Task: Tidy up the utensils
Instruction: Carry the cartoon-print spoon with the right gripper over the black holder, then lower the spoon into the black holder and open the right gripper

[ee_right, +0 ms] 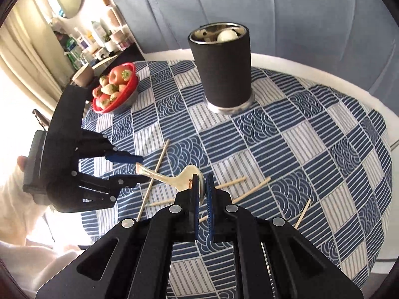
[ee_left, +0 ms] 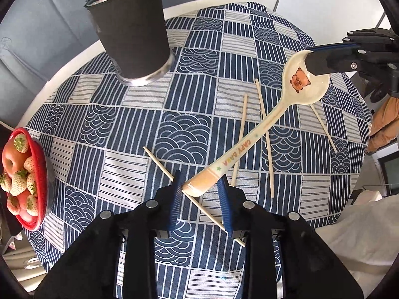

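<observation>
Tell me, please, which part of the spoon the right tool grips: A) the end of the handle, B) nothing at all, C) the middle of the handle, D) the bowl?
D: the right tool is shut on the bowl of the spoon, while the handle end sits between the left tool's fingers.

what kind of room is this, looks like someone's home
Most likely a home living or dining corner: a round table under a blue patterned tablecloth, a grey-blue sofa right behind it, a red bowl of fruit, and a shelf crowded with bottles beside a curtain.
</observation>
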Motion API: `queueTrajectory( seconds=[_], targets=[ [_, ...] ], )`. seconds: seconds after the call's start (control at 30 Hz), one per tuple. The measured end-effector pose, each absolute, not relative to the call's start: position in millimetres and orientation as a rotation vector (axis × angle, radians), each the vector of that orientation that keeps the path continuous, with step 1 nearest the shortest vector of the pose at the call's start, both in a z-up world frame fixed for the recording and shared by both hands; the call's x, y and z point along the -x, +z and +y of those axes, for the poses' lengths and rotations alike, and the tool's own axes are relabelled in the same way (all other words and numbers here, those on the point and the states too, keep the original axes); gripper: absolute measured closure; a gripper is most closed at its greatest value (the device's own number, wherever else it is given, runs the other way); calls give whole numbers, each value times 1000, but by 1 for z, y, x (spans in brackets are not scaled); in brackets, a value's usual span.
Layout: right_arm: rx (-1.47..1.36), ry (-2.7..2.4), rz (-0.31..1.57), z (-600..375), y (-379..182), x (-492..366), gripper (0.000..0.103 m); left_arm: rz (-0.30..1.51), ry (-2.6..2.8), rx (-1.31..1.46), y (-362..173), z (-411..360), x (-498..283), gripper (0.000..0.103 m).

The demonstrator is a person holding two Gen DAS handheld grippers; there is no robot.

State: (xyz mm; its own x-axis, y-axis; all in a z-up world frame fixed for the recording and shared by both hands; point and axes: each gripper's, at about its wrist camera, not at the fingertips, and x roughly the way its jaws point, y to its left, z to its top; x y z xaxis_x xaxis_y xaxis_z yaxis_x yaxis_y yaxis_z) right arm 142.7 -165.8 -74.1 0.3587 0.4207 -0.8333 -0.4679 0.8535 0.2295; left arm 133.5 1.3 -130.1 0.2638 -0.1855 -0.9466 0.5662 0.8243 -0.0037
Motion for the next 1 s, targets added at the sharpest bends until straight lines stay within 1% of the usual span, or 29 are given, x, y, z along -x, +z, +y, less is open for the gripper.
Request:
queueTrajectory(
  seconds=[0.47,1.0],
  targets=[
    [161,537,846,-152,16,-175,97,1037,-500,-349,-68,2,-180,77],
    [256,433,690,-134,89,-225,97,930,-561,-297,-22,-5,-257,79]
  ],
)
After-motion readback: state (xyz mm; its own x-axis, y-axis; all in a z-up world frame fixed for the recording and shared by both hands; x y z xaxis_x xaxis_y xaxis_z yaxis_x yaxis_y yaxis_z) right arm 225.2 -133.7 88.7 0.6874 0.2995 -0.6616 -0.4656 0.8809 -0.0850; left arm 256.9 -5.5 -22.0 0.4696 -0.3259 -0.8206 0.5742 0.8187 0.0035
